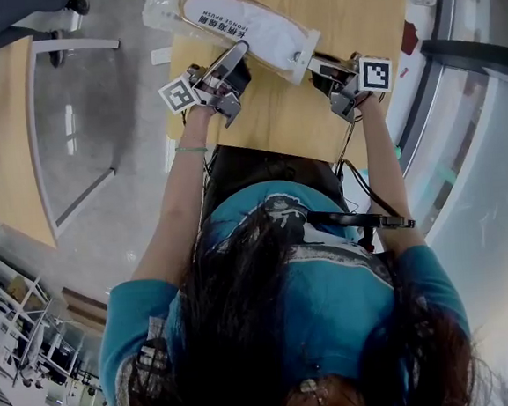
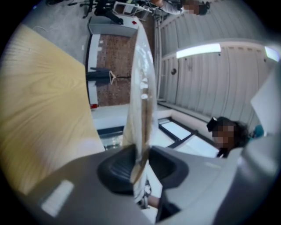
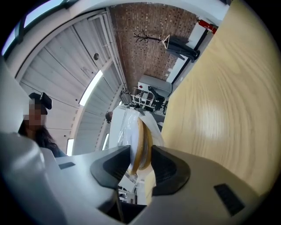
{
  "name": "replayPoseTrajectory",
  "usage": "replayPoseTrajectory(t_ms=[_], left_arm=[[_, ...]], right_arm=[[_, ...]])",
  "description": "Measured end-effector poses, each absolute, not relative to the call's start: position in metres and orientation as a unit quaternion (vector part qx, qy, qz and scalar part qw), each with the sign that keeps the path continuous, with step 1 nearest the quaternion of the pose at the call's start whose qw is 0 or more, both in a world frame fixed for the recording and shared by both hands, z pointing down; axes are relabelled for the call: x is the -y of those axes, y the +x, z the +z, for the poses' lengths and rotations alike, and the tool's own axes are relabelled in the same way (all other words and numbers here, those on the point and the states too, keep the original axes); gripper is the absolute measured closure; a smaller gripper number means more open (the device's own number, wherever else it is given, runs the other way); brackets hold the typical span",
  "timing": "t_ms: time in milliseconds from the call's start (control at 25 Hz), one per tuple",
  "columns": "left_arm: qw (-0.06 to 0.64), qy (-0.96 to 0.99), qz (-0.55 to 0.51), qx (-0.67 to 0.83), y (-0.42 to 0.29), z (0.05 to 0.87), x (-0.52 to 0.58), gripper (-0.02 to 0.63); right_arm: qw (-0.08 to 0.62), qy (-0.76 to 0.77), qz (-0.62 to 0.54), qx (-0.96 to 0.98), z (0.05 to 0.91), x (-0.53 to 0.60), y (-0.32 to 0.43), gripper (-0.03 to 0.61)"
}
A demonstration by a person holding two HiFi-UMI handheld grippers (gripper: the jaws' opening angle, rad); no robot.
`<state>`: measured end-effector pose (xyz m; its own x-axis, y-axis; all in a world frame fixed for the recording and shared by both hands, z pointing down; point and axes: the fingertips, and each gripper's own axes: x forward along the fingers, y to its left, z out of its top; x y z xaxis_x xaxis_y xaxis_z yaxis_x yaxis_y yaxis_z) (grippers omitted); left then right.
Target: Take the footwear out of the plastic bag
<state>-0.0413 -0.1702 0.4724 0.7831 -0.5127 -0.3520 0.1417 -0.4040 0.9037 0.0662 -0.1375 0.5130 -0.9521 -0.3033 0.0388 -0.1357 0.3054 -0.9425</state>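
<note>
On a pale wooden bench (image 1: 273, 121), toward 12 o'clock in the head view, a clear plastic bag (image 1: 165, 9) lying slantwise, high end at 11 o'clock, low end at 1 o'clock. Inside the bag, the footwear (image 1: 252, 28): a flat white slipper with a tan rim and dark print along its top.

At the bag's near edge, about its 6 o'clock side, the left gripper (image 1: 239, 56). Jaws clenched on a thin fold of plastic with a tan strip in it. In the left gripper view, the bag seen edge-on, rising from the pads straight toward 12 o'clock, bench surface off at 9 o'clock.

At the bag's 4 o'clock end, the right gripper (image 1: 314, 62). Jaws grasping the footwear through the plastic, with the tan-rimmed sole edge-on between the pads and touching both. In the right gripper view, crumpled clear film around the sole, bench surface filling 3 o'clock.

Behind each gripper, a marker cube, left one (image 1: 178, 95) at 10 o'clock of the person's head, right one (image 1: 374, 74) at 1 o'clock. Around the left wrist, a thin green band (image 1: 190, 148). Below, dark hair and a teal shirt (image 1: 334, 306) filling the frame's 6 o'clock half. At 9 o'clock, across grey floor (image 1: 78, 116), a second wooden bench (image 1: 2, 149).
</note>
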Motion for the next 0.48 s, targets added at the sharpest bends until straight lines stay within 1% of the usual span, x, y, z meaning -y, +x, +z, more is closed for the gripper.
replayPoseTrajectory(t_ms=[200, 360, 480], left_arm=[[0.533, 0.787, -0.277, 0.137, -0.045, 0.482, 0.173, 0.522], [0.521, 0.801, -0.228, 0.187, -0.050, 0.497, 0.176, 0.486], [0.510, 0.807, -0.218, 0.202, -0.050, 0.498, 0.176, 0.483]], right_arm=[[0.072, -0.147, -0.563, -0.810, 0.503, 0.138, 0.069, 0.480], [0.052, -0.145, -0.559, -0.815, 0.499, 0.133, 0.077, 0.495], [0.044, -0.142, -0.566, -0.811, 0.502, 0.125, 0.084, 0.497]])
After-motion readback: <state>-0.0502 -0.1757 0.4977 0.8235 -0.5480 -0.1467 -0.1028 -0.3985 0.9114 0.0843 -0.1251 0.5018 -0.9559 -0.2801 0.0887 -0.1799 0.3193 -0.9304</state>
